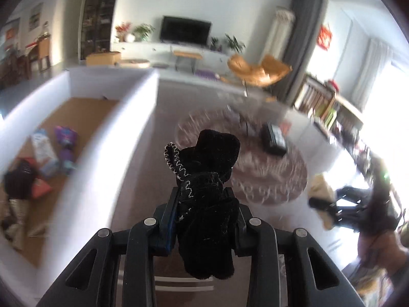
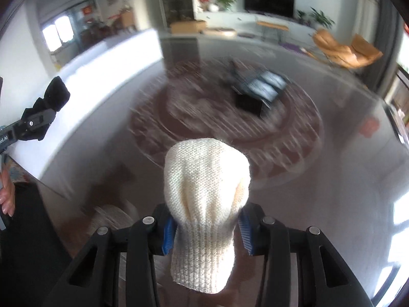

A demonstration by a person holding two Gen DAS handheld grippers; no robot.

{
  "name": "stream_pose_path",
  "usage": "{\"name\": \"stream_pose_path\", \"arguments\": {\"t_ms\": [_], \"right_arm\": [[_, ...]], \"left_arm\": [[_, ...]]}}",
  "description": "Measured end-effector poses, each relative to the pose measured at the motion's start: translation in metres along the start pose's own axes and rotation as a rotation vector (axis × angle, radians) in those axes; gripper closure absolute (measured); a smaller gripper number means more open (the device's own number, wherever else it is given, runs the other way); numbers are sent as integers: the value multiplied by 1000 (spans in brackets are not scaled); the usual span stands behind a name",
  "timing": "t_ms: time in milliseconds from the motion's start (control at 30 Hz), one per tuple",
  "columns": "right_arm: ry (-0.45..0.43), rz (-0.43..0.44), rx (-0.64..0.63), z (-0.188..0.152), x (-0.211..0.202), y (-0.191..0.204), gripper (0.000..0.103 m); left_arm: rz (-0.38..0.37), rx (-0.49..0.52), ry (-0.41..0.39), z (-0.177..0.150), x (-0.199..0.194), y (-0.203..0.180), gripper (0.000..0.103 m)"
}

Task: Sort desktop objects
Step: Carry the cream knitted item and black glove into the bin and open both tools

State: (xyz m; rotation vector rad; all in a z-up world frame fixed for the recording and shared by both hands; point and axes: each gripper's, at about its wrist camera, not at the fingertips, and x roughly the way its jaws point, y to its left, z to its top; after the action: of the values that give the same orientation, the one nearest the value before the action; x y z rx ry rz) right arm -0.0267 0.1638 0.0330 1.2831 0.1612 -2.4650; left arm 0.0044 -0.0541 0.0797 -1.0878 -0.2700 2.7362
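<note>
Both items are mid-carry: the left hand-held gripper is clenched on a black glove just beside the white box, and the right hand-held gripper grips a cream knitted glove above the glossy worktop. The next move probably calls for swinging each over the box and releasing. No writing is legible.

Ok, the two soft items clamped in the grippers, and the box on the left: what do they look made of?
The black item in the left gripper looks like velvety plush fabric: matte, fuzzy nap, pale zigzag stitching along one edge. The cream item in the right gripper is knitted yarn, probably wool or acrylic: visible stitches, ribbed lower end. The box seems cardboard: white walls, brown floor.
</note>
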Motion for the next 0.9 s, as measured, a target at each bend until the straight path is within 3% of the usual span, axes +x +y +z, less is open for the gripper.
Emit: {"name": "stream_pose_path", "arguments": {"t_ms": [133, 200, 367, 500, 700, 767, 800, 833, 867, 900], "right_arm": [[-92, 94, -94, 47, -14, 61, 61], [-133, 155, -152, 74, -18, 100, 61], [-192, 335, -254, 130, -19, 203, 61], [-168, 421, -340, 151, 1, 279, 60], [-65, 430, -383, 150, 55, 335, 59], [-48, 433, -367, 149, 71, 340, 49], [-34, 446, -363, 150, 80, 344, 30], [-21, 450, -365, 149, 85, 346, 19], [-25, 443, -362, 148, 87, 343, 19], [-41, 437, -357, 150, 87, 341, 19]], "left_arm": [[68, -54, -56, 22, -45, 42, 71], [141, -75, -72, 33, -63, 73, 70], [278, -122, -33, 43, -77, 138, 70], [359, -156, 34, 41, -72, 183, 70], [400, -174, 128, 23, -47, 214, 70], [428, -184, 142, 16, -42, 217, 62], [451, -195, 153, 14, -38, 219, 56], [481, -205, 161, 12, -34, 221, 40], [506, -207, 159, 11, -35, 222, 27], [518, -205, 148, 10, -37, 222, 23]]}}
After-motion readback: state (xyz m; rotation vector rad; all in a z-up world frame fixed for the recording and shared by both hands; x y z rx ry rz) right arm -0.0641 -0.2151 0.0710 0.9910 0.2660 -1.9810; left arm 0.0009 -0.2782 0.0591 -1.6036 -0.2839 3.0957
